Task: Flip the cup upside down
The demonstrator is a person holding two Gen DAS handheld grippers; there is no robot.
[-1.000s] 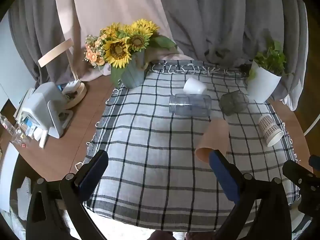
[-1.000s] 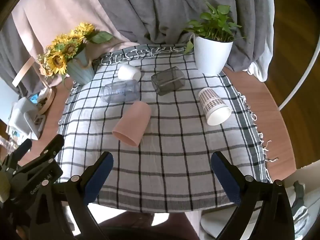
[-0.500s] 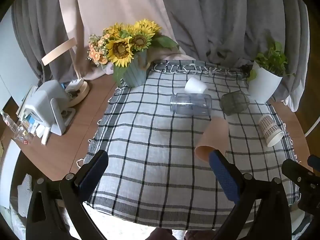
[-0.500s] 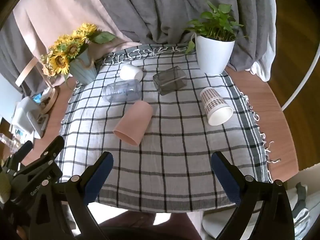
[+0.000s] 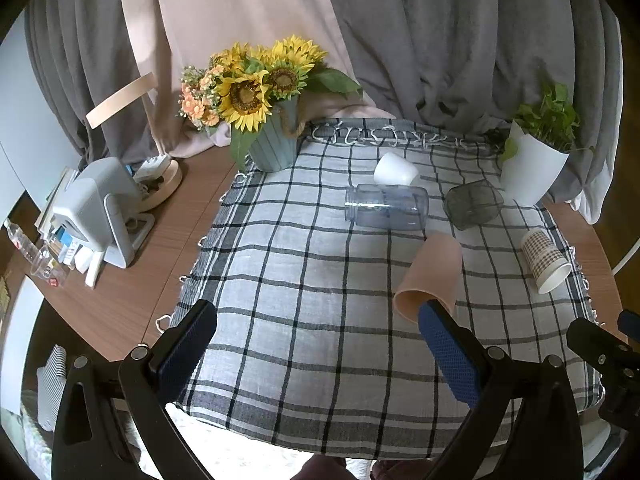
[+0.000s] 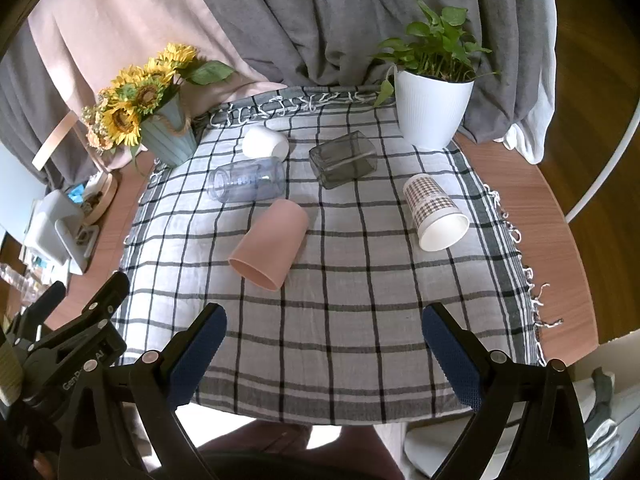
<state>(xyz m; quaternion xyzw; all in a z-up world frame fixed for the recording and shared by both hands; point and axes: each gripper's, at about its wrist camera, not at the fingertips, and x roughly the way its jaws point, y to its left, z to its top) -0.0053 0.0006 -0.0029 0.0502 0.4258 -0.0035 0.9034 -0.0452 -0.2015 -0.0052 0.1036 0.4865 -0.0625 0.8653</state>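
Pink plastic: the pink cup (image 6: 271, 243) lies on its side on the checked cloth (image 6: 360, 320) that covers the surface, mouth toward the viewer and base pointing away. Its long axis runs from about 7 o'clock at the rim to 1 o'clock at the base in the right wrist view. Four other vessels also lie tipped over: a clear jar (image 6: 248, 180), a white cup (image 6: 265, 142), a smoked glass tumbler (image 6: 343, 159) and a checked paper cup (image 6: 436, 212). Which cup the task means cannot be told for certain; the pink one is nearest both claws.

From the right claw (image 6: 324, 344) the pink cup lies at about 11 o'clock, well apart, with bare cloth between. From the left claw (image 5: 316, 340) it sits at about 1 o'clock, its rim (image 5: 412, 304) just beyond the tip of that claw's right-hand finger (image 5: 448, 356). By this judgement the left claw is the nearer.

Both claws stand wide open and hold nothing.

The right wrist view shows the whole pink cup unobstructed, plus the left claw's body at its lower left. The left wrist view hides part of the rim behind a finger, but shows a grey device (image 5: 100, 216) and desk clutter at 9 o'clock. A sunflower vase (image 5: 276, 144) and a potted plant (image 6: 434, 108) stand at the far edge.
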